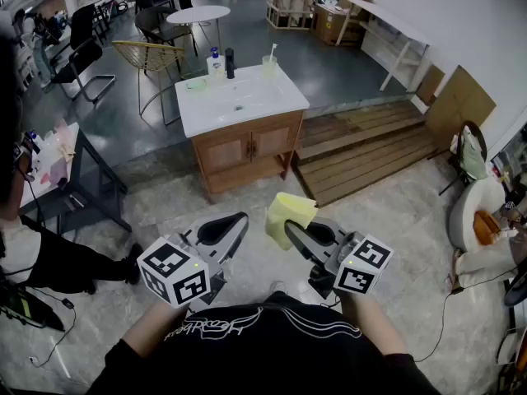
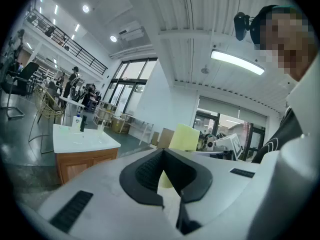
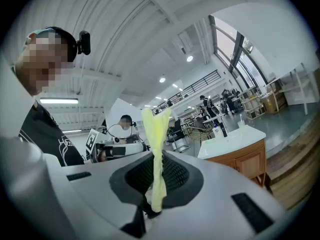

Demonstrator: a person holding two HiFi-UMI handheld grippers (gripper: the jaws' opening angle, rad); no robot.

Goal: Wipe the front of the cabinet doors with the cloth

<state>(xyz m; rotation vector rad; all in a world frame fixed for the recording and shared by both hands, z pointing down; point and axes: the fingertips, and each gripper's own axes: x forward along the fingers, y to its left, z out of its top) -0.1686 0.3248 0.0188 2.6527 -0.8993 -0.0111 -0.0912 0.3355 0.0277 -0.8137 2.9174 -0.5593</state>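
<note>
A wooden cabinet with two doors stands under a white sink top, a few steps ahead of me on the stone floor. It also shows at the left as the cabinet and at the right as the cabinet. My right gripper is shut on a yellow cloth, which sticks up from the jaws. My left gripper is held beside it, its jaws shut with nothing in them. The cloth shows behind them. Both grippers are well short of the cabinet.
On the sink top stand a soap bottle, a black tap and a cup. A wooden platform lies right of the cabinet. A black table and a person are at the left, a wire chair behind.
</note>
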